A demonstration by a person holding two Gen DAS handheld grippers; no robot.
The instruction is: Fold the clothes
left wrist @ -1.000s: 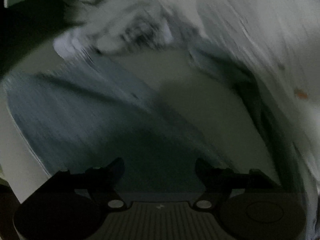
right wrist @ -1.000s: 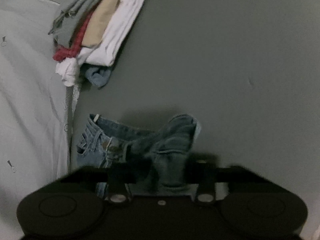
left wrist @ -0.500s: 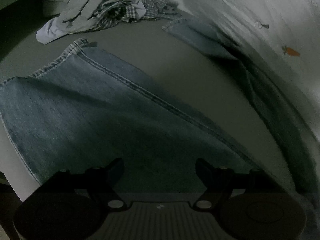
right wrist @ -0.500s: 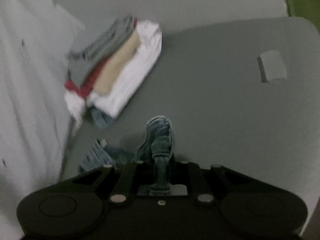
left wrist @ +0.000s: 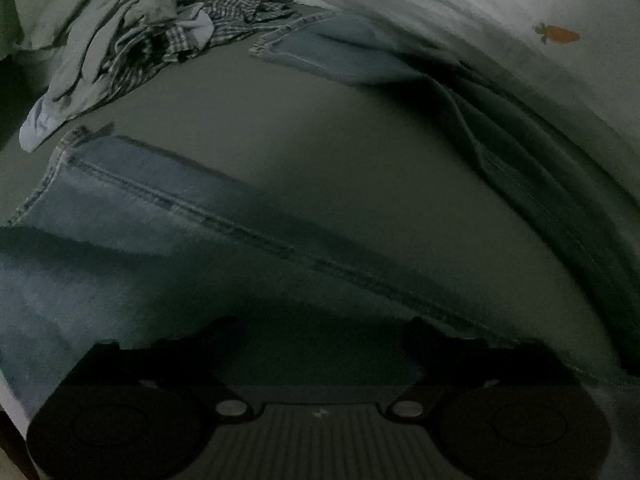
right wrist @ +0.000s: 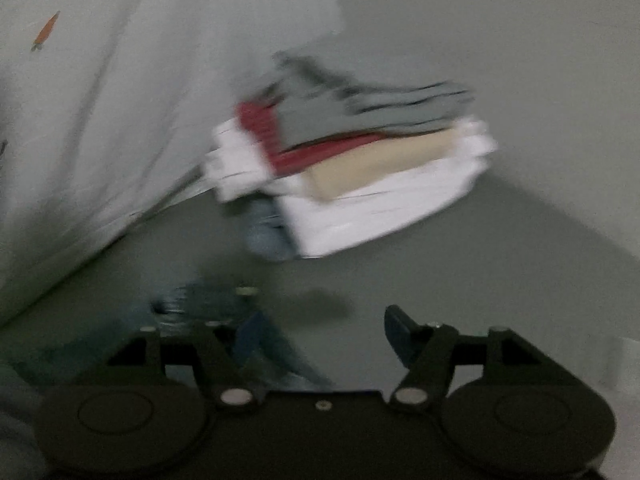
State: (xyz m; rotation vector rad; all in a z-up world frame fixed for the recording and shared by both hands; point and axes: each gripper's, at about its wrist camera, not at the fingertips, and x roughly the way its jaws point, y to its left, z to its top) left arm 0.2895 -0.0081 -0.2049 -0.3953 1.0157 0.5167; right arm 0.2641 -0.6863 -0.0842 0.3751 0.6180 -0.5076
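A pair of blue jeans [left wrist: 168, 216] lies spread on the grey surface [left wrist: 320, 152] in the left wrist view, one leg running across the lower left, the other leg [left wrist: 500, 148] along the right. My left gripper [left wrist: 320, 336] is open and low over the near leg, holding nothing. In the blurred right wrist view, my right gripper [right wrist: 316, 328] is open. The jeans' waist [right wrist: 224, 304] lies crumpled on the surface by its left finger, no longer clamped.
A heap of unfolded clothes [left wrist: 132, 40], grey and checked, lies at the far left. A stack of folded clothes [right wrist: 360, 168], grey, red, beige and white, sits ahead of the right gripper. A white patterned sheet [right wrist: 100, 120] borders the surface.
My right gripper was shut on the jeans' waist half a second ago and has now opened and let it go, swinging left. My left gripper has held steady over the leg.
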